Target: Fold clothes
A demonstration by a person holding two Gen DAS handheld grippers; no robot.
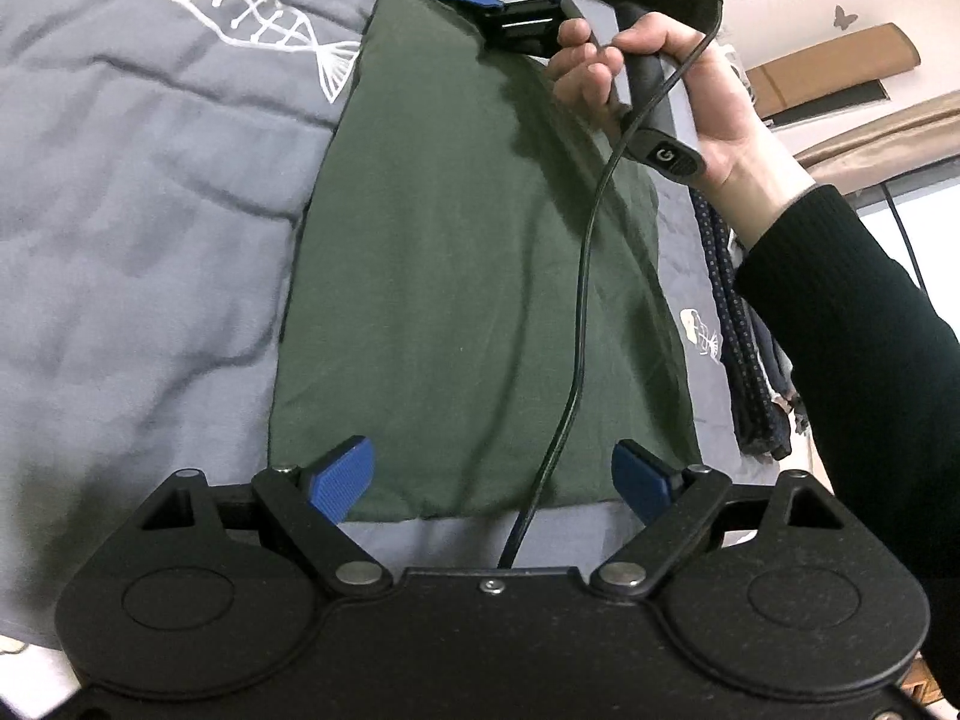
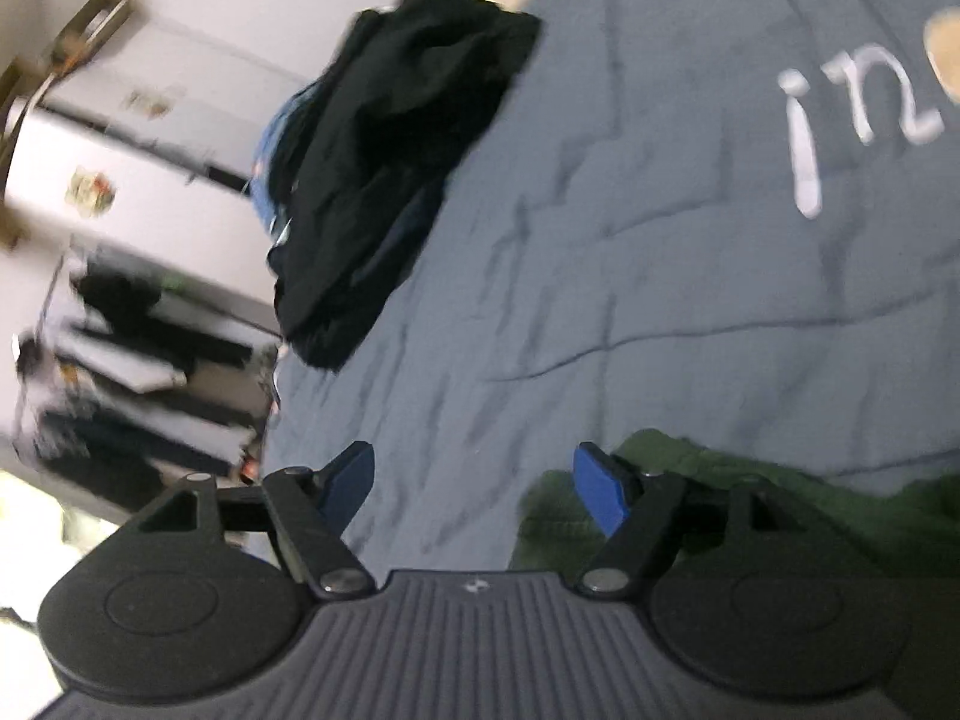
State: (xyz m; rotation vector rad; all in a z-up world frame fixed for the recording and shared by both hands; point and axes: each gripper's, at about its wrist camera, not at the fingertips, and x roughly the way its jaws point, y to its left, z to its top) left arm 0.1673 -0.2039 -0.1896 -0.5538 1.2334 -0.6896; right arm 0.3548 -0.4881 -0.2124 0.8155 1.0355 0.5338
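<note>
only the right wrist view shows the black clothes pile [image 2: 384, 168].

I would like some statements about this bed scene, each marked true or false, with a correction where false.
1. The green garment lies folded flat on the grey bedcover. True.
2. The left gripper is clamped on the garment. False: its jaws stand open over the near edge, pressing nothing.
3. The right gripper is at the garment's far end. True.
4. A white fish skeleton print is on the garment. False: it is on the bedcover.
5. A pile of dark clothes lies near the bed's edge. True.
</note>
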